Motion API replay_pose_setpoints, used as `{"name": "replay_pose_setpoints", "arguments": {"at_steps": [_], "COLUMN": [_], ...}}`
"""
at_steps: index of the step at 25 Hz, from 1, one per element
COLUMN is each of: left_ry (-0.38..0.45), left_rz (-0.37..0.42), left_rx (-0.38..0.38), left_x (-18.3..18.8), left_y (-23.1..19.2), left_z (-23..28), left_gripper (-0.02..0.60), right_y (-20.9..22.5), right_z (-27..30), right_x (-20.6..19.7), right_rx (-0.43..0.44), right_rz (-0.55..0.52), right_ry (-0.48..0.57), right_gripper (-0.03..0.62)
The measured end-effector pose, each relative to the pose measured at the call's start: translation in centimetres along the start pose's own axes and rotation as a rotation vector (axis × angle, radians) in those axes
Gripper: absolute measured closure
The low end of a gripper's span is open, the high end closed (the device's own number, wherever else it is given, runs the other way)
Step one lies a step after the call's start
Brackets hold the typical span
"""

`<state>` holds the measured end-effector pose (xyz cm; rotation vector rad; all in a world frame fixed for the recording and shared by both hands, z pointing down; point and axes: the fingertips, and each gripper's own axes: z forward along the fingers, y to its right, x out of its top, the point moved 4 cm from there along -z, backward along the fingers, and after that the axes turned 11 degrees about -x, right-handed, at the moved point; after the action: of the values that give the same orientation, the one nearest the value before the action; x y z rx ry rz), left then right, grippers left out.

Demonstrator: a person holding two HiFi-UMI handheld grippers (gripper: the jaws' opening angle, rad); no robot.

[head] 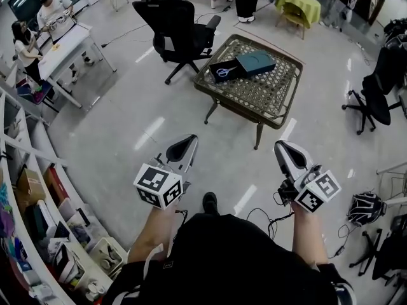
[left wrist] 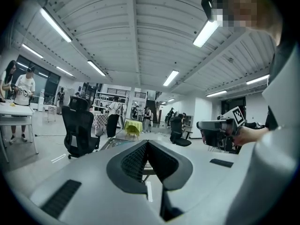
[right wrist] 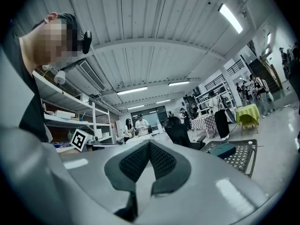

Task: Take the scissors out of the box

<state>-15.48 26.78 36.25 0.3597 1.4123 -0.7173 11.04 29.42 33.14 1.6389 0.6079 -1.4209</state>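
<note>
A low lattice-topped table point(head: 270, 97) stands on the floor well ahead of me. On it lies an open dark box point(head: 215, 67) with blue-handled scissors point(head: 223, 72) inside, and a teal lid point(head: 255, 62) rests beside it on the right. My left gripper point(head: 189, 139) and right gripper point(head: 280, 145) are held out side by side over the floor, far short of the table. Both are shut and empty. In the left gripper view the pads point(left wrist: 136, 159) meet tip to tip. The right gripper view shows the same closed pads point(right wrist: 161, 159), with the table point(right wrist: 243, 150) and teal lid point(right wrist: 224, 149) off to the right.
A black office chair point(head: 181, 27) stands just left of the table. People sit at a white table point(head: 67, 43) at the far left, and shelving point(head: 38, 202) runs along the left wall. Another chair point(head: 376, 94), a helmet-like object point(head: 365, 207) and floor cables point(head: 267, 218) are to the right.
</note>
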Motion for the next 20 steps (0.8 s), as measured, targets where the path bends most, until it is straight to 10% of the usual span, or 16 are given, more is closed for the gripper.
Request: {"name": "replay_pose_setpoints", "arguments": {"at_steps": [20], "left_ry": [0.003], "left_rz": [-0.030], "left_rx": [-0.026], "left_x": [1.2], "left_y": [-10.8], "left_z": [1.1], "left_gripper": [0.575], "right_y": [-0.8], "right_z": [12.5], "right_x": [0.8], "right_rx": [0.018], "right_rz": [0.031], "right_ry": [-0.033], "right_gripper": [0.582]}}
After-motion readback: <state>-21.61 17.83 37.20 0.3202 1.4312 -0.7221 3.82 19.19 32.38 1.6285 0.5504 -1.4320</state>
